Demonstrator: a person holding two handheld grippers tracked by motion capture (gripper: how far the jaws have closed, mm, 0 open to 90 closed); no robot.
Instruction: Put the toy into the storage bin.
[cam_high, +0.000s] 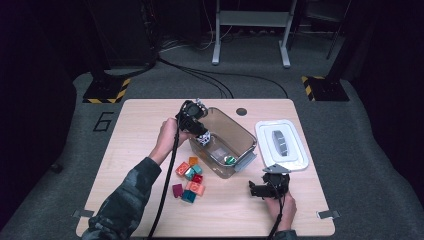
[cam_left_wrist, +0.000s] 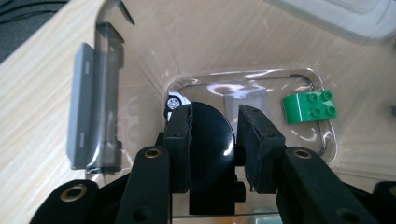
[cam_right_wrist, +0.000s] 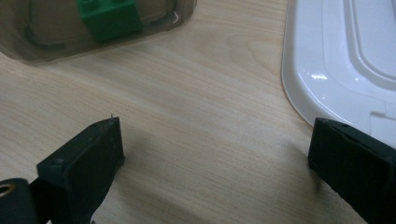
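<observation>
The right gripper (cam_high: 270, 189) is resting low on the near right of the bench (cam_high: 235, 215), and in the right gripper view its jaws are standing wide apart with bare wood between them, gripping nothing. Just beyond it the white lid (cam_high: 281, 144) is lying flat on the bench.

To the left, a cluster of coloured bricks (cam_high: 190, 176) is waiting beside the clear bin (cam_high: 240, 131), touching or nearly touching one another. These are hard moulded plastic pieces, so I judge them light, stiff and a little slick; the flat opposite side walls are giving the surest hold, while the studded top offers less.

Farther in, the left gripper (cam_high: 202, 136) is reaching down into the bin. In the left gripper view its jaws are standing narrow and are clamping a glossy black piece (cam_left_wrist: 210, 144), rounded on top, with a white printed part (cam_left_wrist: 174, 102) peeking out behind the left jaw. The rounded, shiny face looks liable to slip if the squeeze is eased unevenly, so I judge a straight, low release the safest. The piece is hanging above the bin floor; whether it is touching the floor I cannot tell.

On that floor a green brick (cam_left_wrist: 310, 106) is lying studs up, well apart from the held piece, near the bin's far right corner.
</observation>
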